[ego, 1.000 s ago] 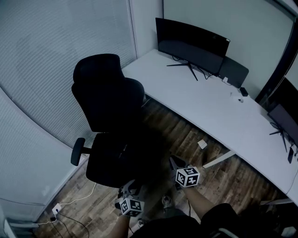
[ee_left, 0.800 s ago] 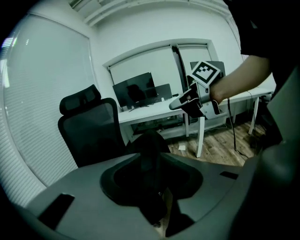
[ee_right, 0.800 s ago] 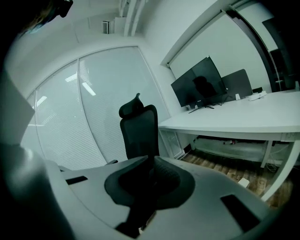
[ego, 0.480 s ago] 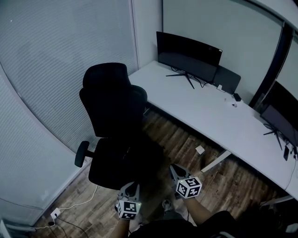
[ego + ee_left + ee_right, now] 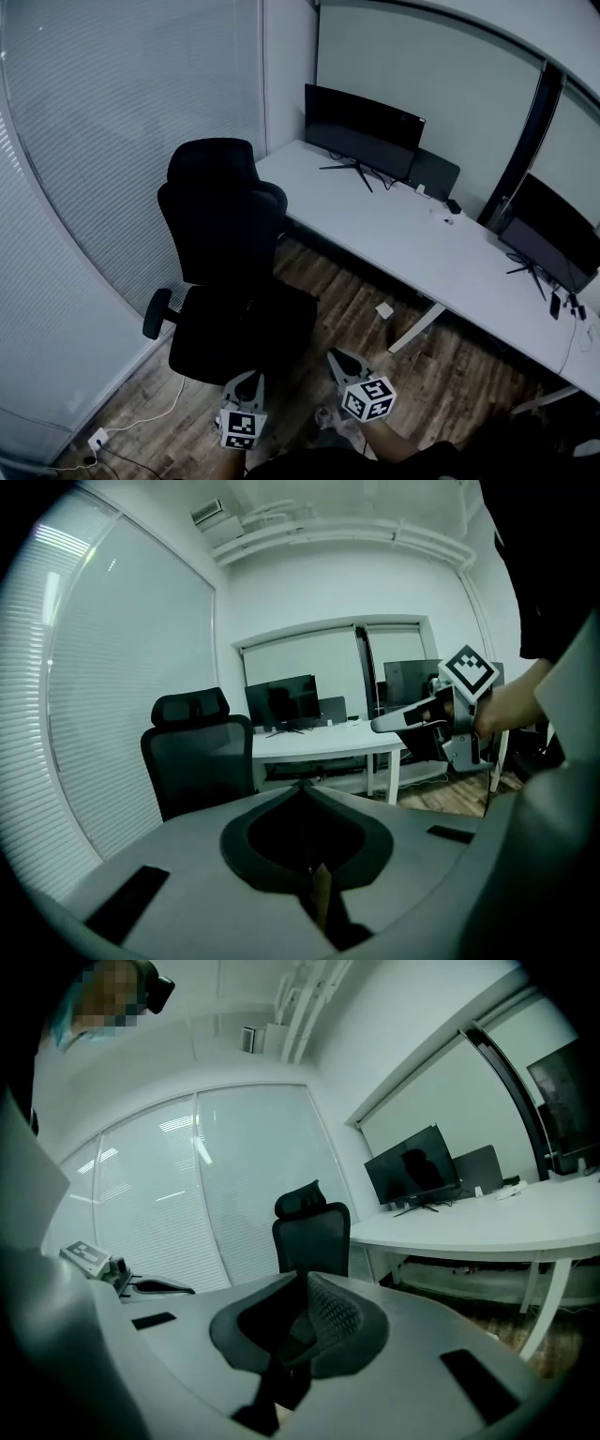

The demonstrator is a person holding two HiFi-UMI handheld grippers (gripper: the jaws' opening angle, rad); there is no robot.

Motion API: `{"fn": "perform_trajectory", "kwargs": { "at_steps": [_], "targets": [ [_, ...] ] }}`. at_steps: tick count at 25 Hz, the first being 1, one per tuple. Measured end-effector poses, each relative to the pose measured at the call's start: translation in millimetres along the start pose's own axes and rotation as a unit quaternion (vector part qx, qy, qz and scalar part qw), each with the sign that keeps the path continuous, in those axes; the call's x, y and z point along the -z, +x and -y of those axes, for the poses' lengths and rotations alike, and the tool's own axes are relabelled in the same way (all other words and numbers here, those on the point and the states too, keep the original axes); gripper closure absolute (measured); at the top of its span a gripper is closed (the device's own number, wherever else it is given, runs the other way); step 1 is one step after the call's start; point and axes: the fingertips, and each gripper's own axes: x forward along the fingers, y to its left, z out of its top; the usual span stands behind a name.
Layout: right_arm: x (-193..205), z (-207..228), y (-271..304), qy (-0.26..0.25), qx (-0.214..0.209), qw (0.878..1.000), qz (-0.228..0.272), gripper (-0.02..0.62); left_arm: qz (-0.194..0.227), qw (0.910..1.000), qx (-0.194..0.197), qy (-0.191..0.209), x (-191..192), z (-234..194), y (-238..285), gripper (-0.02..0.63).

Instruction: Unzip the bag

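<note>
No bag shows in any view. My left gripper (image 5: 246,381) is at the bottom edge of the head view, above the wooden floor and just in front of the black office chair (image 5: 225,225). Its jaws have just been closing and now meet with nothing between them (image 5: 305,787). My right gripper (image 5: 336,357) is beside it to the right, pointing toward the chair and desk. Its jaws are shut too and hold nothing (image 5: 303,1281). Each gripper appears in the other's view: the right gripper (image 5: 412,722) and the left gripper (image 5: 141,1286).
A long white desk (image 5: 412,253) runs from the back wall to the right, carrying a dark monitor (image 5: 361,127) and a second monitor (image 5: 553,234). A small white box (image 5: 384,309) lies on the floor under the desk. A cable and socket (image 5: 97,438) lie by the blinds at the left.
The head view has lifted, so more of the back wall and the second monitor show. Both grippers now sit lower in the picture, still side by side in front of the chair.
</note>
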Motion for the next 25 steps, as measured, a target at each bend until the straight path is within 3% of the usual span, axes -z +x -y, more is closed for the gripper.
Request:
{"fn": "perform_trajectory", "kwargs": {
  "at_steps": [9,17,25],
  "targets": [
    [2.9,-52.2,-43.8,-0.014,0.006,1.000,0.021,0.540,0.030,0.9988,-0.009,0.038,-8.2,-2.9,-60.6,0.588],
    [21.6,-92.0,-78.8,-0.024,0.012,0.999,0.018,0.540,0.050,0.9977,0.007,0.045,-7.3,12.6,-118.3,0.588],
    [45.2,-128.4,-95.2,-0.026,0.001,1.000,0.007,0.540,0.060,0.9971,-0.002,0.046,7.1,11.7,-162.1,0.588]
  ]
}}
